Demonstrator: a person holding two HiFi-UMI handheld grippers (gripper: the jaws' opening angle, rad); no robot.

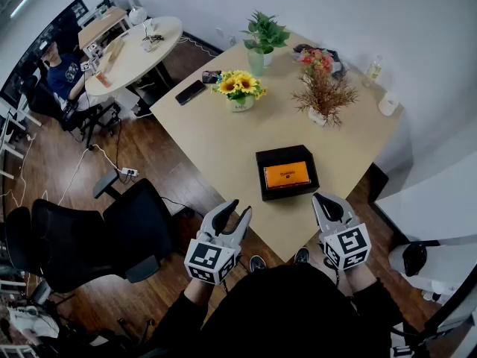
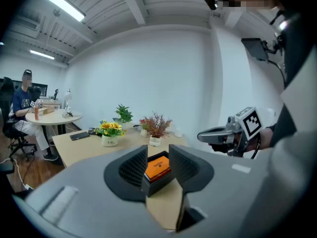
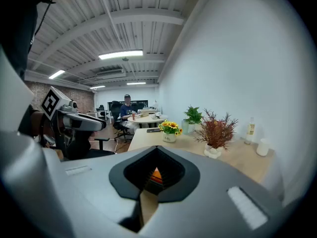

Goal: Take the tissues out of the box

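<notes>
Black fingers (image 2: 130, 168) of the left gripper (image 1: 237, 209) are drawn together, with only a slit between them, and hold nothing. The fingers (image 3: 174, 175) of the right gripper (image 1: 319, 197) are fully closed and also empty. Both grippers hover at the near edge of the table (image 1: 223, 140), one by each near corner of the box (image 1: 283, 154), probably so that one can steady it while the other picks. The box is open on top and the orange tissues (image 1: 287, 174) lie inside it. The sunflowers (image 1: 240, 86) stand farther back, well apart from the work. I judge the task not yet begun: the fingers must open first.
</notes>
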